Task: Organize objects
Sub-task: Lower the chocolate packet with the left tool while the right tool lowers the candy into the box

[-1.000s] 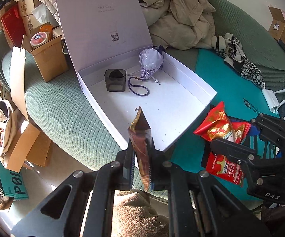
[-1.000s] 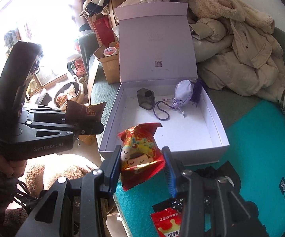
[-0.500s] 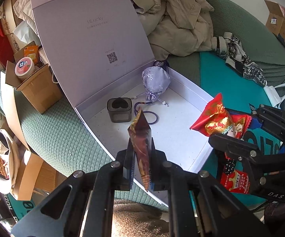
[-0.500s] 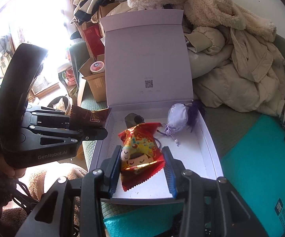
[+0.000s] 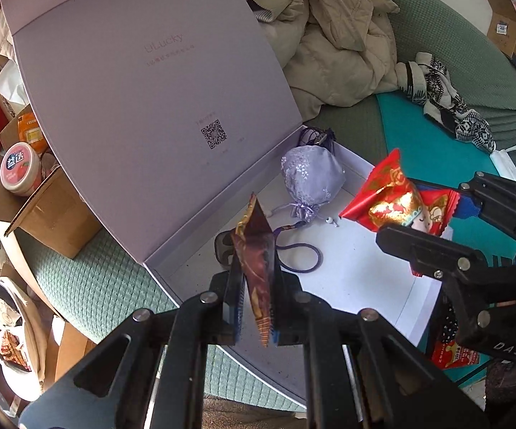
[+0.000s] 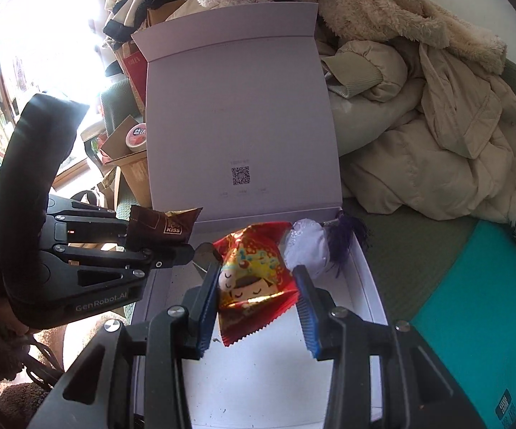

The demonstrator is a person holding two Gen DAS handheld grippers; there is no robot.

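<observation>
- The left gripper (image 5: pixel 254 286) is clamping a dark brown snack packet (image 5: pixel 256 254) edge-on at the lower centre of its frame, over the near part of the open white box (image 5: pixel 365 275).
- The right gripper (image 6: pixel 258 300) is gripping a red snack packet (image 6: pixel 258 279) above the box floor, at the centre of its view.
- Judging from this, both packets are about to be dropped in; lowering each onto bare floor, clear of the lilac pouch (image 5: pixel 311 178) and dark cup (image 5: pixel 224 246), should be keeping things tidy.
- Readable writing: "KISS" on the brown packet, "uLucky" on the lid (image 5: pixel 150 82), "GenRobot.AI" on the left gripper's body, "DAS" on the right.
</observation>
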